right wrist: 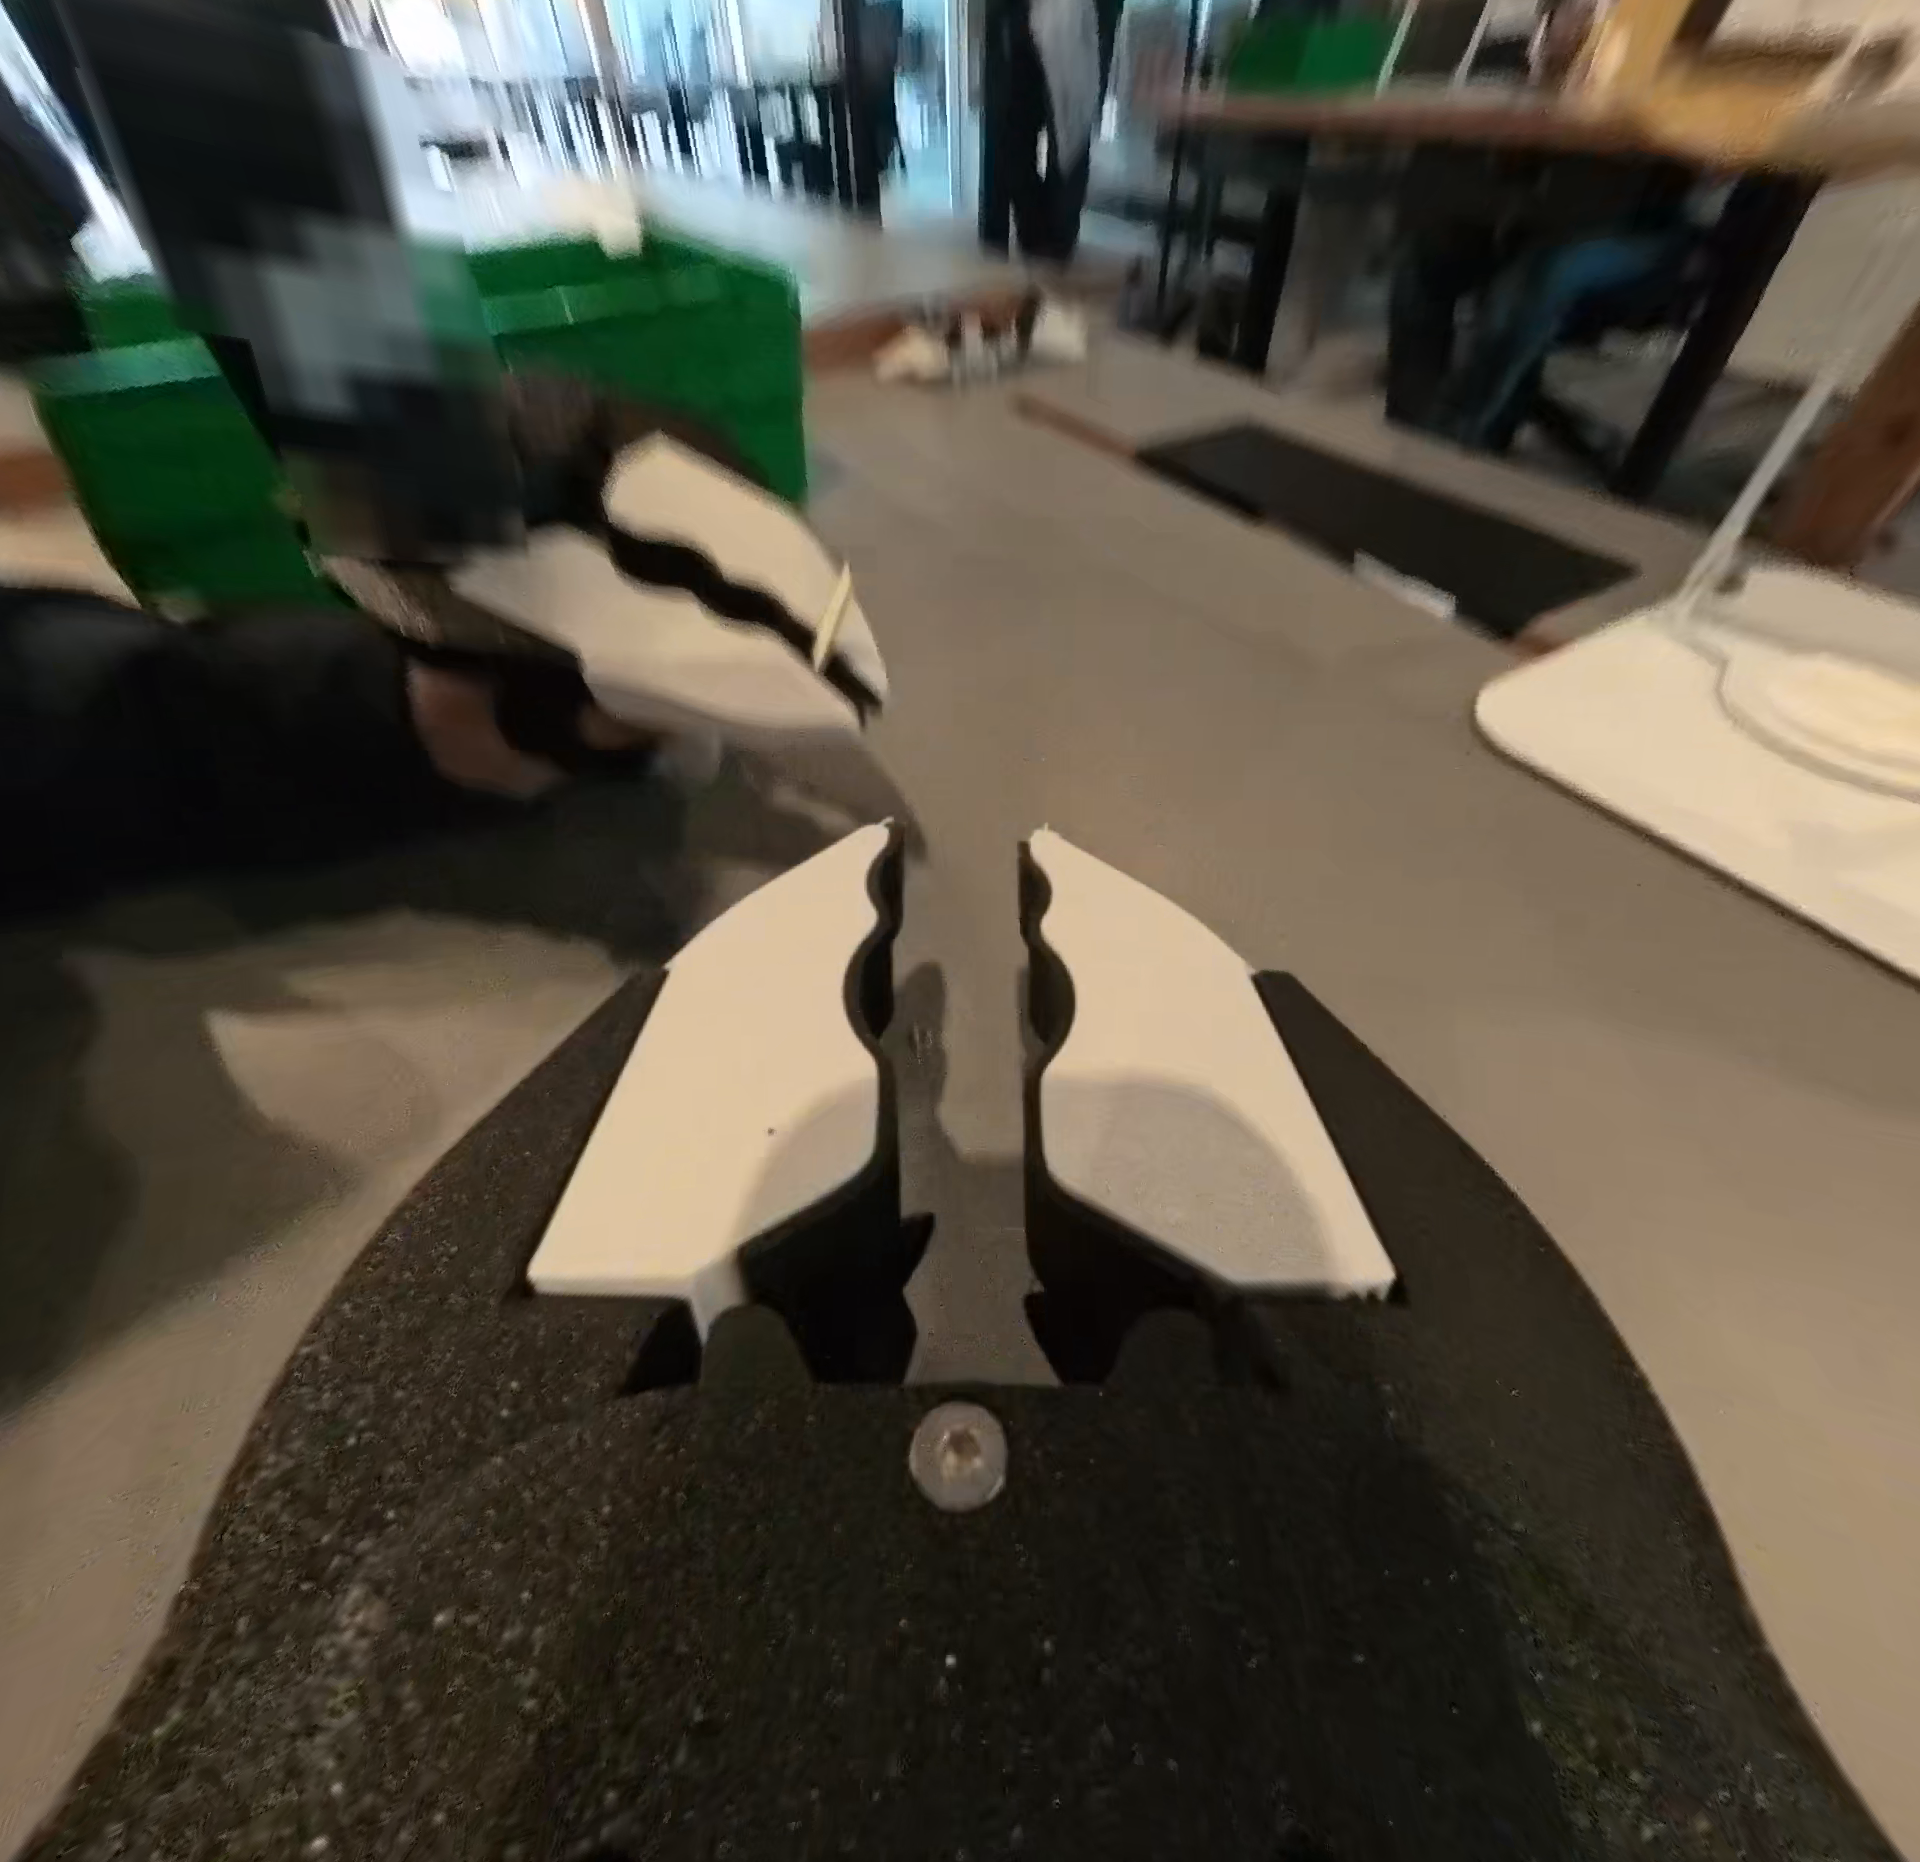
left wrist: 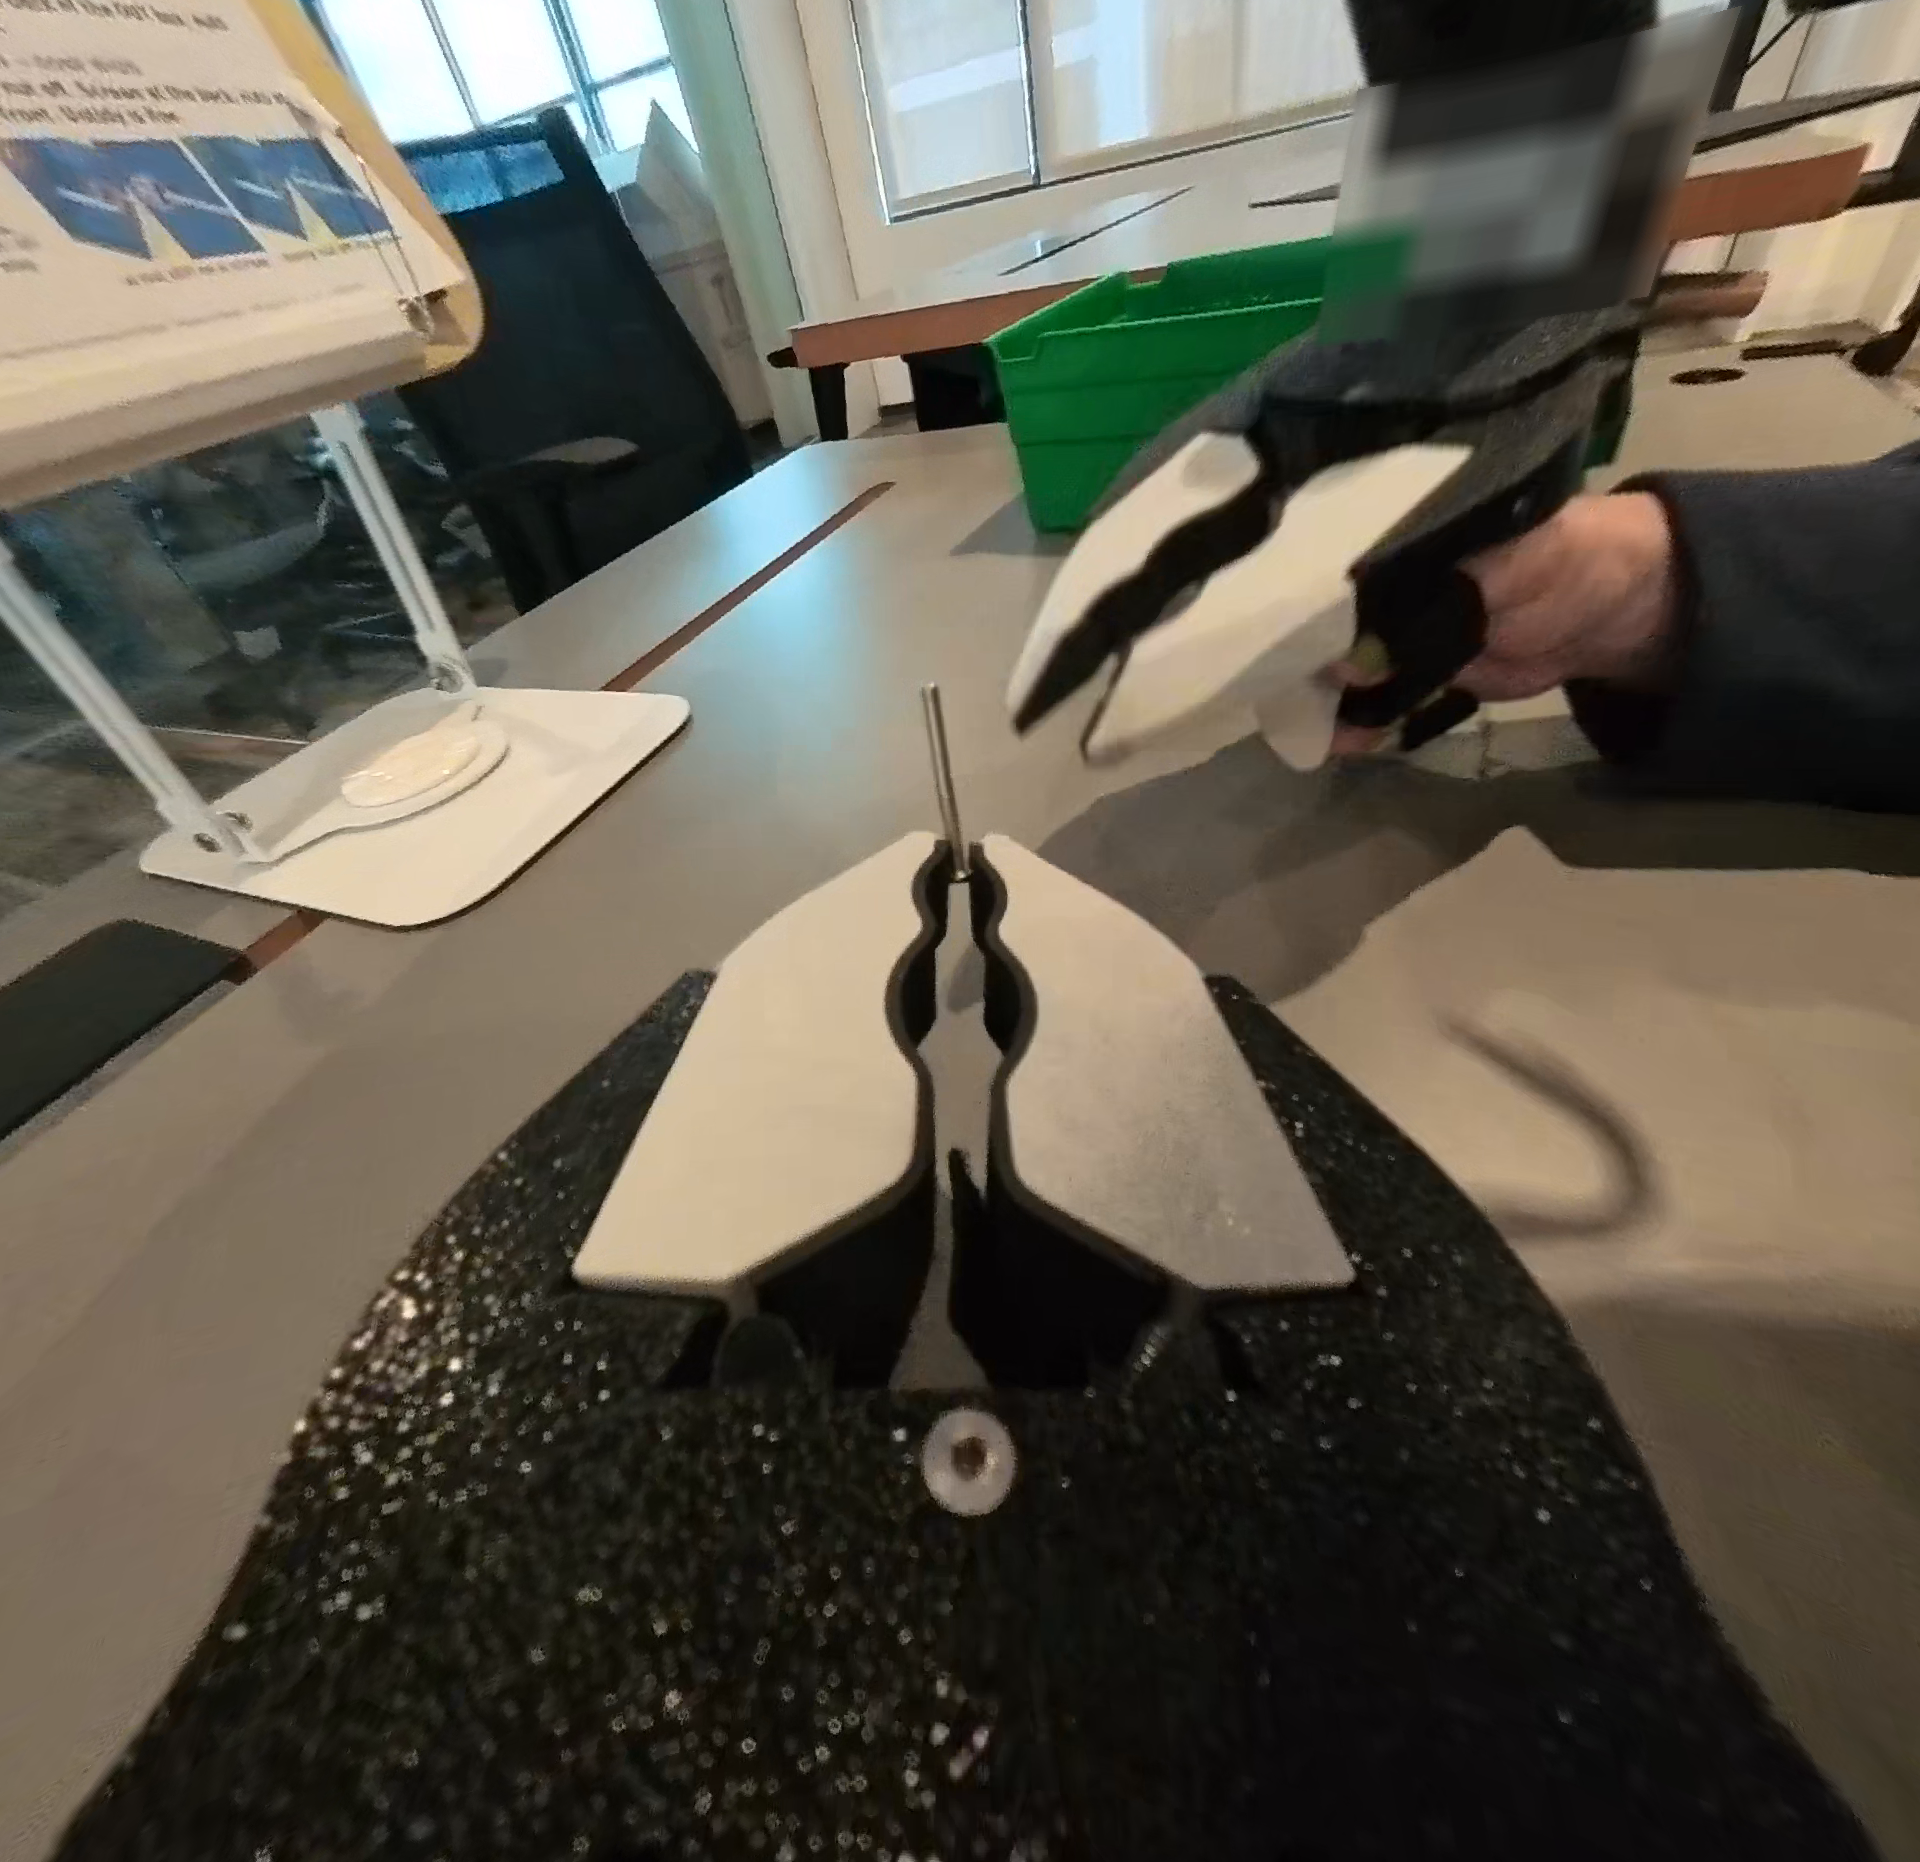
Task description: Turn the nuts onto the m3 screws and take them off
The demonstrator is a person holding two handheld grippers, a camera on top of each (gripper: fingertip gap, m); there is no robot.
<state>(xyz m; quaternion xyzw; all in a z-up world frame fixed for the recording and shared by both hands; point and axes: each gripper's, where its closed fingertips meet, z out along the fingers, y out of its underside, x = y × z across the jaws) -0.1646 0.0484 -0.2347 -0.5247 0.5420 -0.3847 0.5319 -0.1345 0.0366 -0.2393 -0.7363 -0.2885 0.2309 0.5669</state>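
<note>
My left gripper (left wrist: 958, 856) is shut on the lower end of a thin metal screw (left wrist: 940, 763), which stands upright out of its fingertips above the grey table (left wrist: 416, 1137). My right gripper (left wrist: 1060, 706) is up and to the right of the screw, apart from it, with its tips pointing down-left. In the right wrist view, which is motion-blurred, my right gripper (right wrist: 961, 841) is open with nothing between its fingers. There the left gripper (right wrist: 857, 659) shows at the upper left with the pale screw (right wrist: 834, 615) across its tips. A small glint on the table between the right fingers is too blurred to tell.
A green bin (left wrist: 1122, 399) stands on the table behind the right gripper. A white stand base (left wrist: 436, 804) with a tilted instruction board (left wrist: 187, 171) is at the left. A person's hand and dark sleeve (left wrist: 1579, 607) hold the right gripper. A black mat (right wrist: 1382, 524) lies farther off. The left gripper's tips are roughly 4 centimetres from the right gripper's. Left tips and right tips are each some 30 centimetres from the white stand base (left wrist: 436, 804).
</note>
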